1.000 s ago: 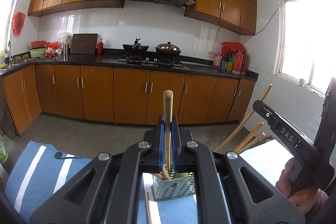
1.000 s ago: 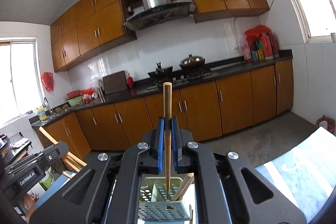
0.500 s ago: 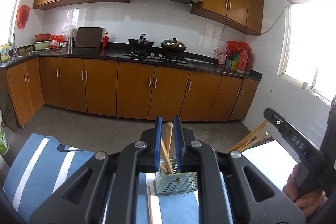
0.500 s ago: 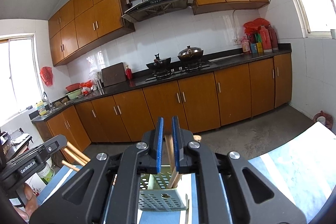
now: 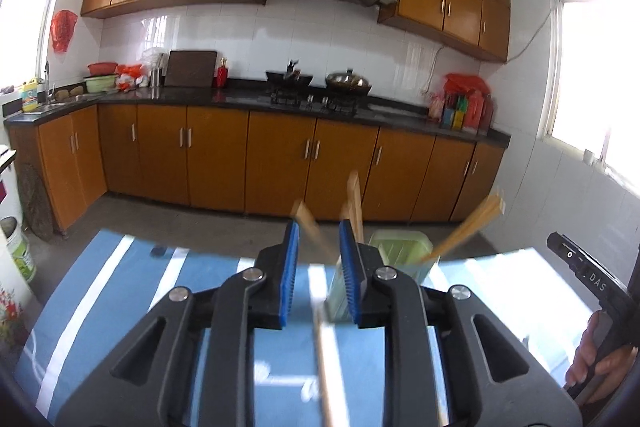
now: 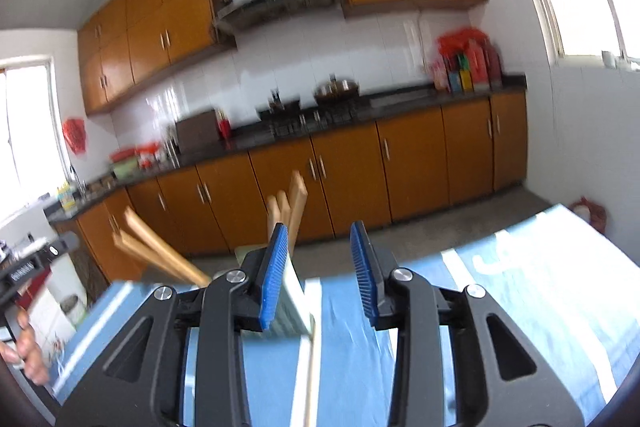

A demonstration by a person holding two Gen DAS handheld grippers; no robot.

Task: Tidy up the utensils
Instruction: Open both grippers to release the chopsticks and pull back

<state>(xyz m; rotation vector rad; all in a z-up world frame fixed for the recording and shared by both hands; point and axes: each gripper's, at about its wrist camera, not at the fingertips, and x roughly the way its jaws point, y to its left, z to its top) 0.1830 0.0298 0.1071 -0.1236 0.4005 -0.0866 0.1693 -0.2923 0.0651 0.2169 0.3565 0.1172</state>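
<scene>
Wooden chopsticks (image 5: 354,205) lean upward in the holder (image 5: 402,251); both tongs opening, empty.

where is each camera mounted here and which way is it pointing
Left wrist: on the left tool, facing the kitchen cabinets over the pale green perforated utensil holder; jaws opening, empty; the hand with the right tool at the right edge.
Right wrist: on the right tool, facing the same cabinets; jaws opening, empty; the other hand at the left edge.
Shared: holder, wooden chopsticks, blue striped cloth.
</scene>
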